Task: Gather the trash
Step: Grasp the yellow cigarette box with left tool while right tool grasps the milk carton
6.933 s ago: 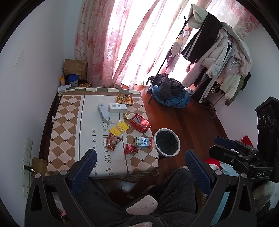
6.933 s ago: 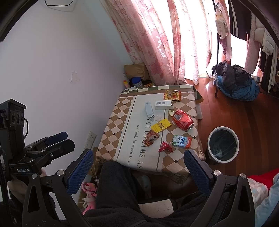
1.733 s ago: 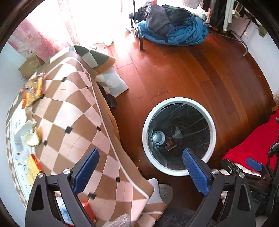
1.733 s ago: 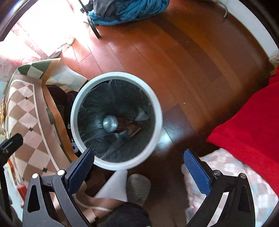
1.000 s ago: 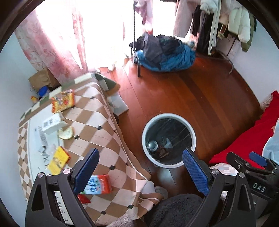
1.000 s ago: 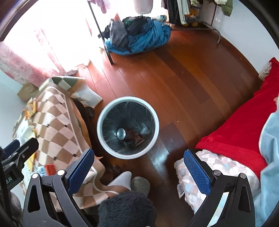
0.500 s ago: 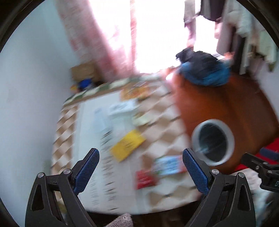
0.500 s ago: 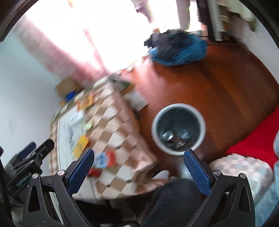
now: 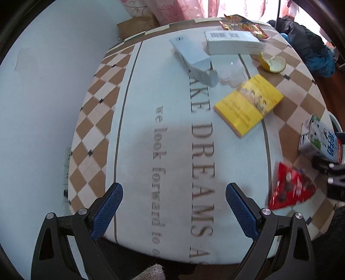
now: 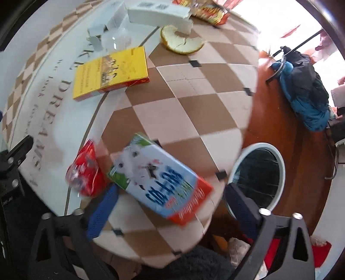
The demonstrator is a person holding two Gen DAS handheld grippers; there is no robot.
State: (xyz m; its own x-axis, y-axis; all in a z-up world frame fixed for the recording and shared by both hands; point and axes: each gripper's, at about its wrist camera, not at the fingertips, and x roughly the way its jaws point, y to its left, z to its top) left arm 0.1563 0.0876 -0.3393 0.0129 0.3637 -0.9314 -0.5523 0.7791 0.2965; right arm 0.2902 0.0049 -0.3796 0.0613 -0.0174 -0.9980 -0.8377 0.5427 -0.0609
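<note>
Closing over the milk carton [image 10: 159, 183], right gripper [image 10: 170, 206] (left gripper [image 9: 173, 207] spread, empty).

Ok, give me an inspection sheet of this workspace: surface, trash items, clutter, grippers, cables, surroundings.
Surface: checkered brown-and-white tablecloth with printed lettering.
Job's things: blue-and-white milk carton, red snack wrapper, yellow flat box, orange peel, round white-rimmed bin on the floor.
Clutter: white barcode box, grey-blue carton, orange snack bag.
Grippers: left gripper open, empty; right gripper open, jaws closing around the milk carton.
Cables: nothing seen.
Surroundings: pink curtain, blue clothes pile.
</note>
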